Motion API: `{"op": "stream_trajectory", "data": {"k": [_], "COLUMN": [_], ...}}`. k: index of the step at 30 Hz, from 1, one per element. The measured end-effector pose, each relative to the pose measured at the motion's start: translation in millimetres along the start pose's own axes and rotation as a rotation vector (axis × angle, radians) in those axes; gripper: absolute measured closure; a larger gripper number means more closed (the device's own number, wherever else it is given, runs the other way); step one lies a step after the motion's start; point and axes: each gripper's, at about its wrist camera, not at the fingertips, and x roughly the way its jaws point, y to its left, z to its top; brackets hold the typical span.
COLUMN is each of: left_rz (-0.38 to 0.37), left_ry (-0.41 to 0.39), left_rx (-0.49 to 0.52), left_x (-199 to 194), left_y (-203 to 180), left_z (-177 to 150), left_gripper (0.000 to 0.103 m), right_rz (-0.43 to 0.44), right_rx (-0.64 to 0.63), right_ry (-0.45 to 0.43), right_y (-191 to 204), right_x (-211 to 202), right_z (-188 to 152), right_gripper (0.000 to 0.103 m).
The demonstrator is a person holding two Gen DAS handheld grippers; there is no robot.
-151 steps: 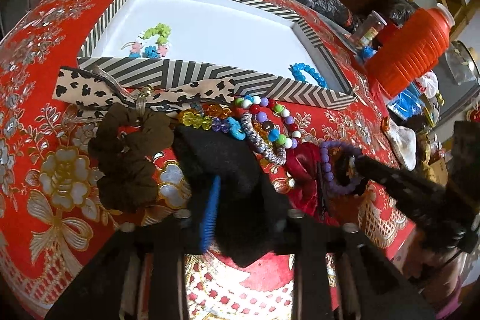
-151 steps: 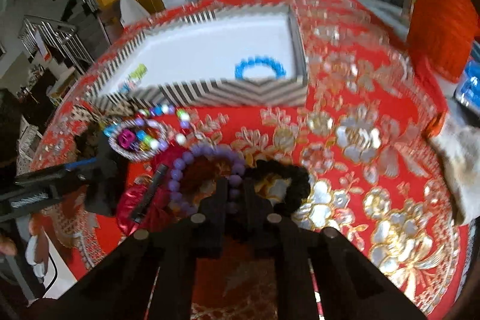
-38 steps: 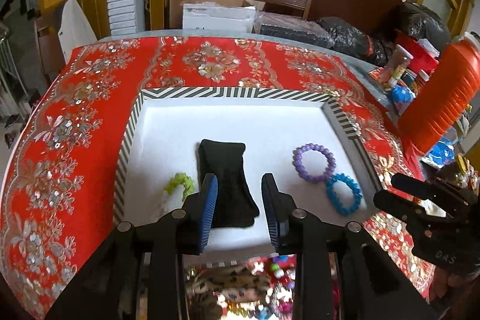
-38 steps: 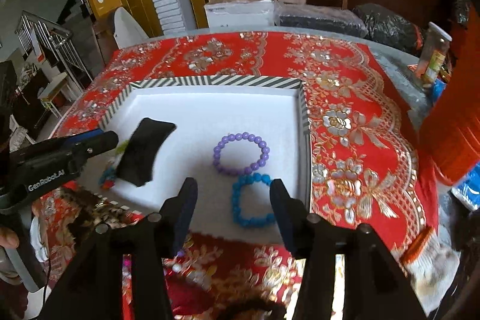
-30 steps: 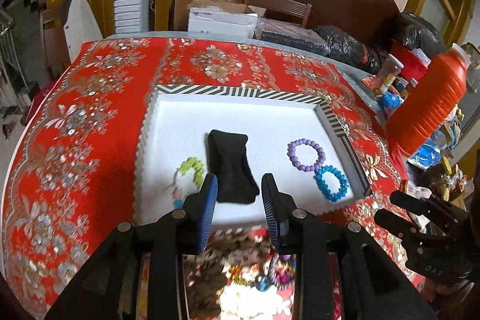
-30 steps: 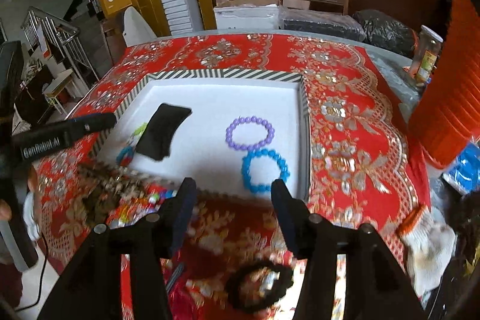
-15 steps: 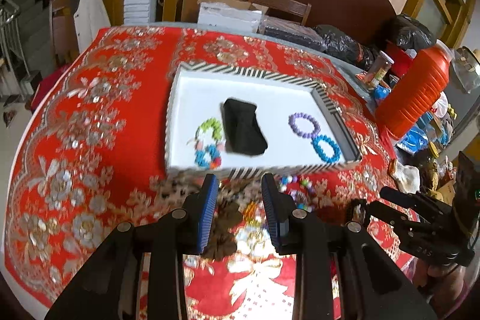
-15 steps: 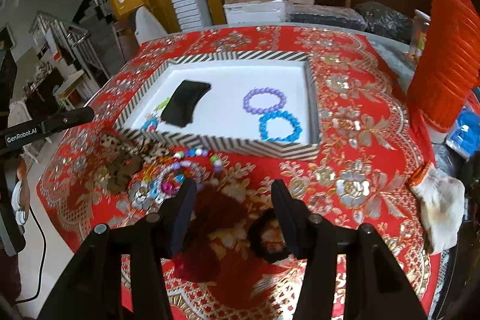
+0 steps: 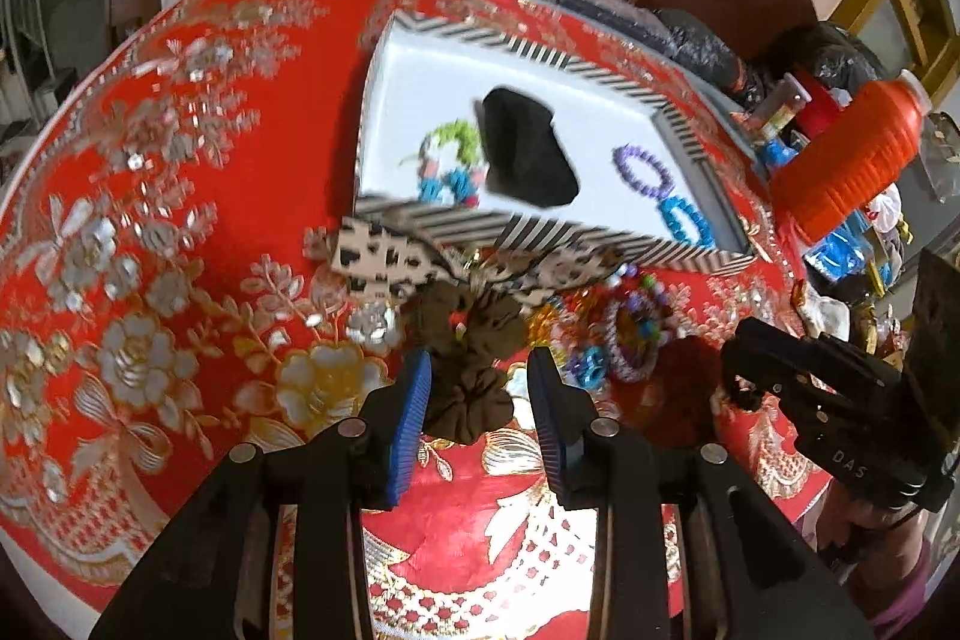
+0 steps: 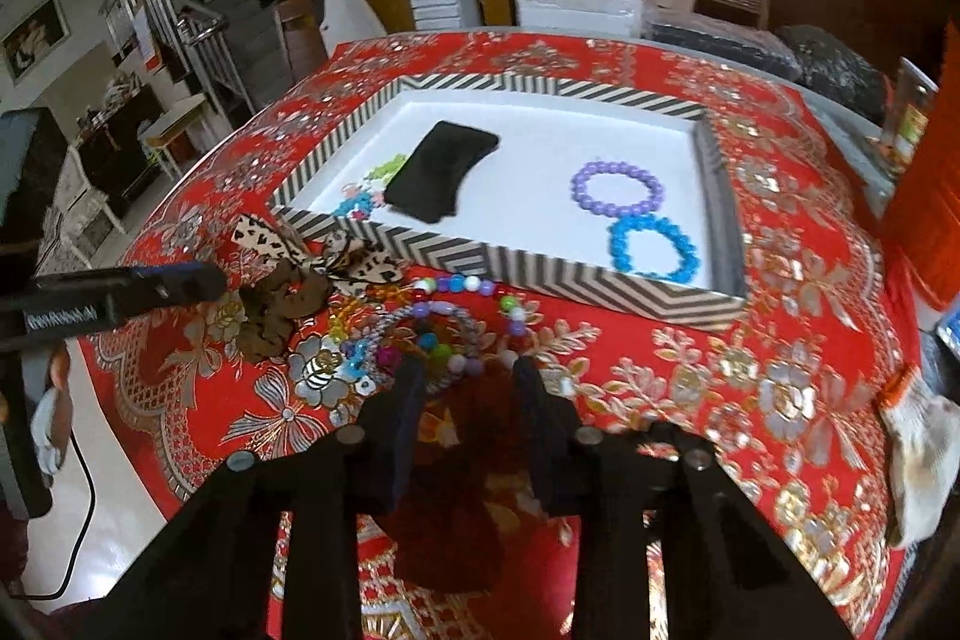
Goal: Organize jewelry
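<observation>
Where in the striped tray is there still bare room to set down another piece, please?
Bare white floor lies between the black pouch and purple bracelet, and along the tray's far wall. The near-left corner, by the green and blue bead bracelet, is crowded.

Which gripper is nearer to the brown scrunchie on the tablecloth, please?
Left. The left gripper has its fingers opening astride the brown scrunchie, not yet pressing it. The right gripper is off to the side, closing over a dark red scrunchie.

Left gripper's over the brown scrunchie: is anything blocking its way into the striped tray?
Nothing covers the brown scrunchie under the left gripper. Toward the tray, the leopard-print bow lies against the near wall, which must be cleared.
</observation>
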Motion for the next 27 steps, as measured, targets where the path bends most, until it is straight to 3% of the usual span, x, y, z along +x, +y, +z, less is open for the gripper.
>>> {"op": "stream_trajectory", "data": {"k": [11,19,27], "left_rz": [-0.006,0.003,0.013], "left_ry": [0.006,0.020,0.027], "left_rx": [-0.018,-0.021,-0.026], "left_x": [21.6,31.9,36.2], "left_y": [4.5,6.2,6.9], "left_z": [4.2,3.2,3.0], "left_gripper": [0.082,0.082,0.082], "right_rz": [0.029,0.025,0.053], "right_rx": [-0.092,-0.100,-0.061], "right_ry": [0.076,0.106,0.079], "right_y": [19.7,17.9,10.2], "right_x": [46.0,64.7,56.3], "right_z": [12.4,16.1,15.5], "right_gripper": [0.073,0.092,0.092]}}
